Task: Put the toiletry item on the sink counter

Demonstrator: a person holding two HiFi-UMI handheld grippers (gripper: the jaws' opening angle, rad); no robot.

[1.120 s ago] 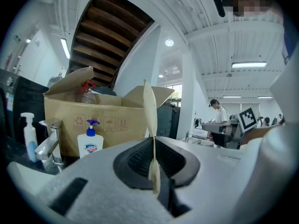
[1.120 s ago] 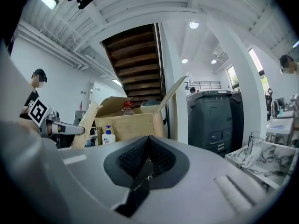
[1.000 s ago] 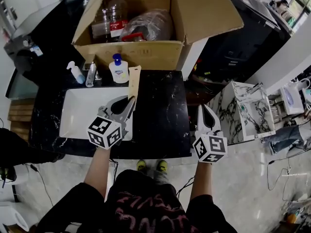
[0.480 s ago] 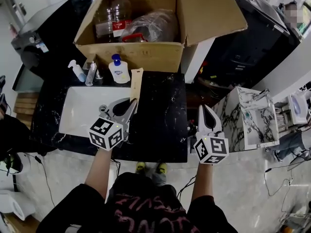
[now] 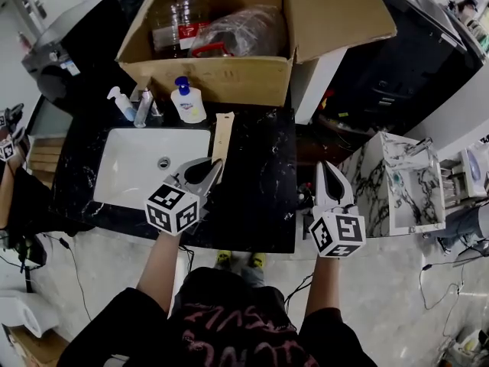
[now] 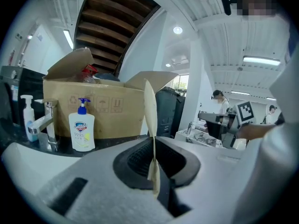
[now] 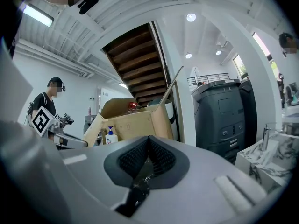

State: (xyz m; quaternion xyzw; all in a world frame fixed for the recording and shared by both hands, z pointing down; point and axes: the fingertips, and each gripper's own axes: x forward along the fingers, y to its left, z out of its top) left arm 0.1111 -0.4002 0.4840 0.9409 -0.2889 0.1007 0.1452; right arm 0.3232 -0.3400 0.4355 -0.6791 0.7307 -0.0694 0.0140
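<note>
My left gripper [image 5: 217, 164] is shut on a thin flat wooden toiletry item [image 5: 222, 133]. The item reaches away from me over the black marble counter [image 5: 256, 182], just right of the white sink basin [image 5: 126, 167]. In the left gripper view the item [image 6: 150, 107] stands edge-on, pinched between the pads of that left gripper [image 6: 153, 148]. My right gripper [image 5: 328, 168] hangs at the counter's right front corner, shut with nothing in it. The right gripper view shows its pads closed together on nothing, with the right gripper [image 7: 147, 148] aimed at the box.
A white soap bottle with a blue pump [image 5: 188, 101], a small spray bottle [image 5: 122, 104] and the faucet [image 5: 144, 105] stand behind the basin. An open cardboard box [image 5: 221, 79] holding bottles and a bag sits at the back. A marble-patterned stand [image 5: 397, 182] is to the right.
The left gripper and the wooden item have shifted slightly right, from the basin's edge to over the black counter. The grip is unchanged. The right gripper has hardly moved.
</note>
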